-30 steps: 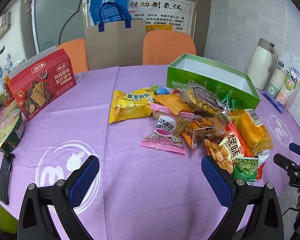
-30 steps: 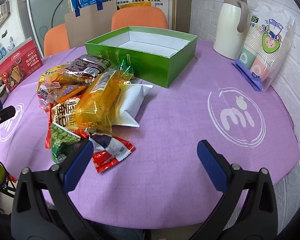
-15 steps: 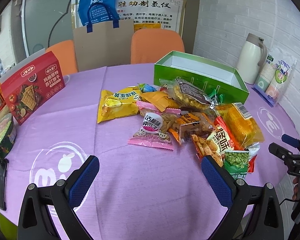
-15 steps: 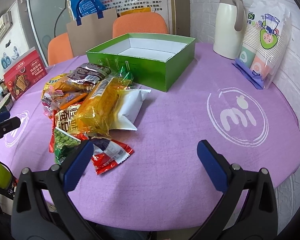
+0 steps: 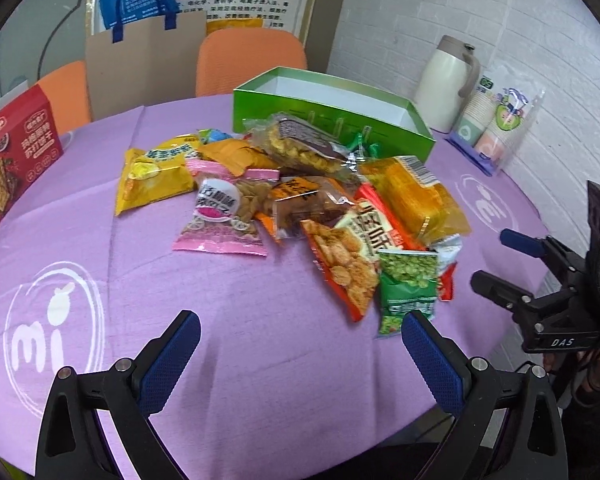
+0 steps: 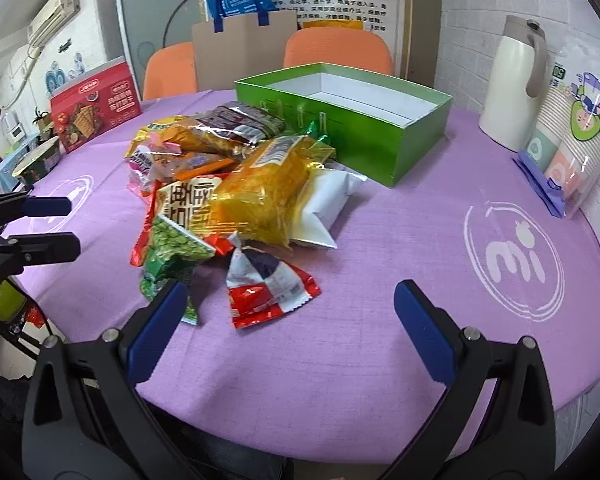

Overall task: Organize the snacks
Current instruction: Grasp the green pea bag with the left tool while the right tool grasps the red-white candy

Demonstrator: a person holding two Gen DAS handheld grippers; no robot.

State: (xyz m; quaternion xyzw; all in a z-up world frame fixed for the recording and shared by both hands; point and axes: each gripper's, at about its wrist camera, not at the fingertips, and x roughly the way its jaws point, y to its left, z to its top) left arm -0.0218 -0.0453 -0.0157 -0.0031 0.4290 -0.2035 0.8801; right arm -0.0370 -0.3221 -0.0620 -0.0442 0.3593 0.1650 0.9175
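Note:
A heap of snack packets (image 5: pixel 300 200) lies in the middle of the purple table; it also shows in the right wrist view (image 6: pixel 228 184). Behind it stands an open green box (image 5: pixel 332 120), empty and white inside (image 6: pixel 348 92). A green pea packet (image 5: pixel 408 284) and a red and white packet (image 6: pixel 264 284) lie nearest the front edge. My left gripper (image 5: pixel 300 340) is open and empty, above the table in front of the heap. My right gripper (image 6: pixel 288 312) is open and empty, just in front of the red and white packet; it also shows in the left wrist view (image 5: pixel 496 260).
A red cracker box (image 5: pixel 12 160) stands at the left. A cream thermos jug (image 6: pixel 516 80) and a pack of paper cups (image 6: pixel 576 120) stand at the right by the wall. Two orange chairs (image 5: pixel 252 60) and a paper bag (image 5: pixel 144 56) are behind the table.
Both grippers have moved forward towards the snack heap, which now looks larger and closer. Both stay open and empty.

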